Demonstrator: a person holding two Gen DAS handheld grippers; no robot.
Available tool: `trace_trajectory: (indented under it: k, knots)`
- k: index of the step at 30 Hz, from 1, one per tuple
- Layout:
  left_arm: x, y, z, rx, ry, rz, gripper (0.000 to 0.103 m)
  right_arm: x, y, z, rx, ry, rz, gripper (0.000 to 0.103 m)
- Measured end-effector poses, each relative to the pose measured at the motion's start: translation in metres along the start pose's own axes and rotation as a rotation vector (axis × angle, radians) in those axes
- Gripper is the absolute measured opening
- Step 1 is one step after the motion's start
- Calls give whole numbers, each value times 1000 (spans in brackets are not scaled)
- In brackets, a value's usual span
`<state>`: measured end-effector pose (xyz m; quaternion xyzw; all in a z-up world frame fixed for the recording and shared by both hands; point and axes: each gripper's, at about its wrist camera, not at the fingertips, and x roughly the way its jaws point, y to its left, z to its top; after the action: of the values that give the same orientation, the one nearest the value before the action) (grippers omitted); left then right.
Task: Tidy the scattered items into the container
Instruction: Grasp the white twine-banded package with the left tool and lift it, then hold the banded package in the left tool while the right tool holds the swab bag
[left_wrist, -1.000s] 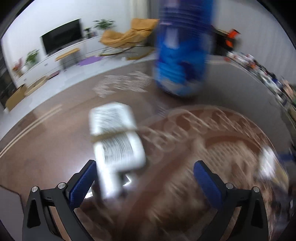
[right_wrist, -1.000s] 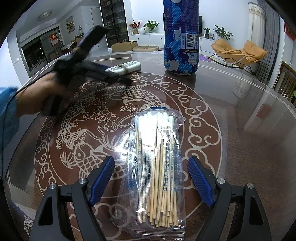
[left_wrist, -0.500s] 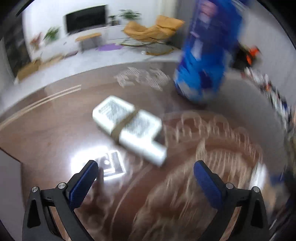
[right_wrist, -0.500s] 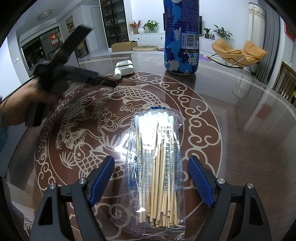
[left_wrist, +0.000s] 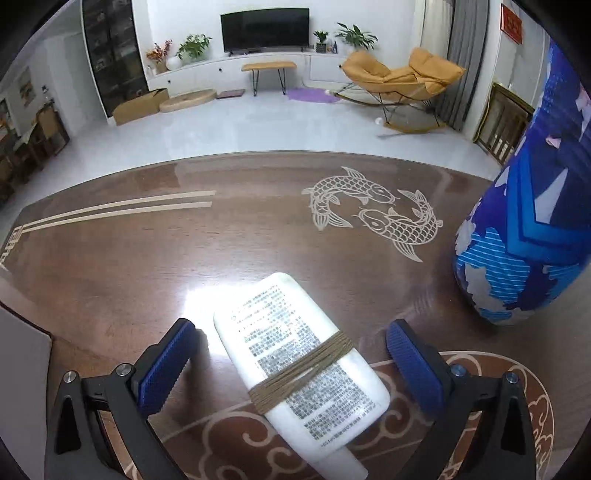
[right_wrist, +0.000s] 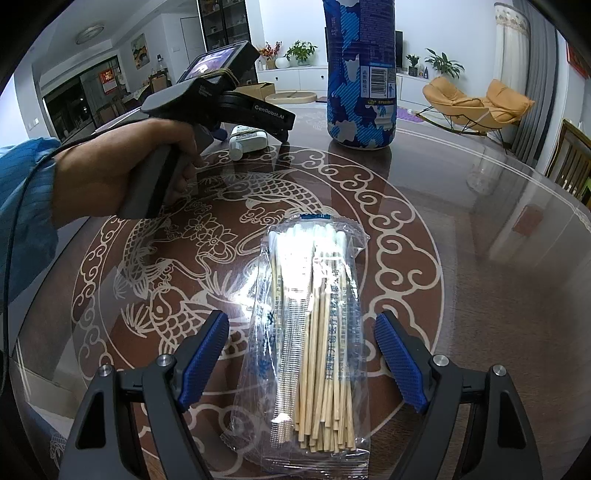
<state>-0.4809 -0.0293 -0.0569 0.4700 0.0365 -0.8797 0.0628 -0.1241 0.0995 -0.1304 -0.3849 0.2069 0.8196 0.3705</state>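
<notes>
Glossy brown counter (left_wrist: 110, 266): the left hand-held gripper (left_wrist: 288, 362) stands wide open astride the string-bound white bottle (left_wrist: 295, 354), gripping nothing. Pickup step, I judge; next, close squarely, then lift toward the blue container (left_wrist: 532, 236).

White string-bound bottle (left_wrist: 301, 360) and bagged cotton swabs (right_wrist: 314, 325) lie flat; blue container (right_wrist: 360, 74) upright.

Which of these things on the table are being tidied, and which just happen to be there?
Part of the job:
- white bottle bound with brown string, between the open left claw
- cotton swab packet, between the open right claw
- blue container

Just there:
- table
- yellow chair
- television
</notes>
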Motion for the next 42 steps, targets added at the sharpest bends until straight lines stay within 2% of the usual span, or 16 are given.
trace_trajectory:
  k: [5,8,10,11,17,22,27,32,35,42]
  knots:
    - [-1,0,5,26,47,-21,103,0,0,0,1,0,-3,83]
    - [-15,5,0,-13,-14,0,63,0,0,0,0,0,-7,83]
    - [-21,11,-5,-35,-34,-15,54,0,0,0,-1,1,-10,82]
    - [-24,14,-9,-34,-42,-19,52,0,1,0,-1,1,-12,82]
    - [-53,18,-54,24,-83,-34,53,0,1,0,-1,2,-18,82]
    - [-91,20,-117,62,-82,-62,53,0,1,-1,-4,4,-27,82]
    - [-145,31,-198,41,-83,-49,53,1,4,-1,-14,9,-44,82]
    - [-182,32,-251,15,-83,-33,53,3,8,-1,-34,18,-69,83]
    - [-195,31,-265,-1,-83,-24,53,3,9,-1,-40,20,-80,83]
    - [-191,26,-257,0,-79,-12,53,3,8,-1,-40,21,-86,83]
